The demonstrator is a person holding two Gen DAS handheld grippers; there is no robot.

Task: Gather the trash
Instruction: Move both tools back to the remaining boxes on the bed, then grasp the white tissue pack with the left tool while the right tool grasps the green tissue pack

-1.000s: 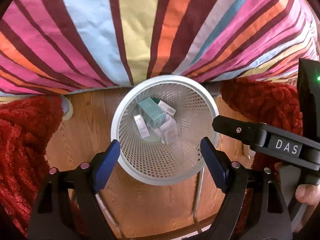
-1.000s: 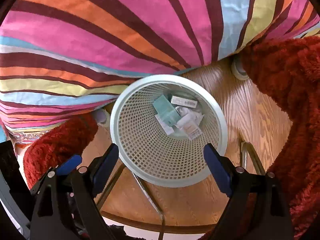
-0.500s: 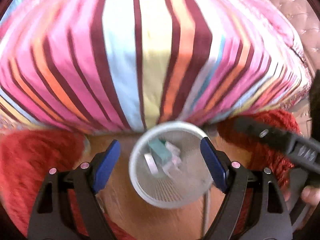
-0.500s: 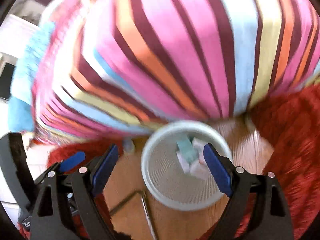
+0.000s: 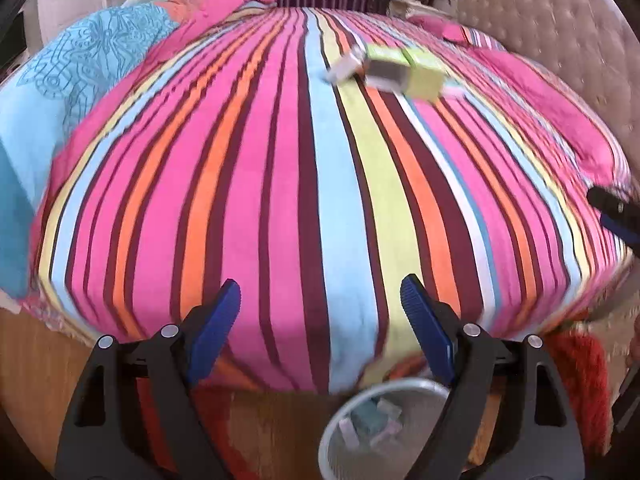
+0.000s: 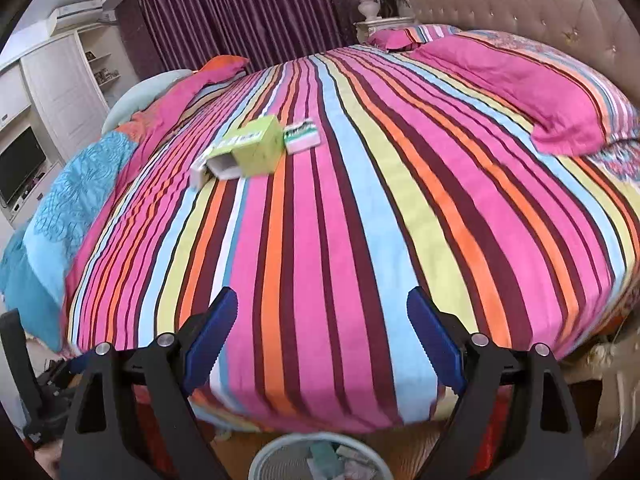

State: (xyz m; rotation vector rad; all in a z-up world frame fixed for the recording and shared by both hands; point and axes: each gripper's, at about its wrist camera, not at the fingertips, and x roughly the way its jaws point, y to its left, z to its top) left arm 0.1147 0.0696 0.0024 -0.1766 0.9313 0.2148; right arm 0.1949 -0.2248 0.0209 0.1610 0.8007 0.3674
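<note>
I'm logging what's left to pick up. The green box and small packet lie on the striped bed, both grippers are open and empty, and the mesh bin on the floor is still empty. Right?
Not quite: the mesh bin already holds small boxes and packets, as the right wrist view shows. The green box and small packet do lie on the striped bed, and the left gripper and right gripper are open and empty.

Bin (image 6: 280, 450) cut by frame edge; trash inside (image 5: 372, 416) blurred, unreadable.

boxes (image 6: 256, 148) on bed: 3 | wastebaskets (image 6: 280, 456): 1 | pillows (image 6: 520, 92): 2
</note>
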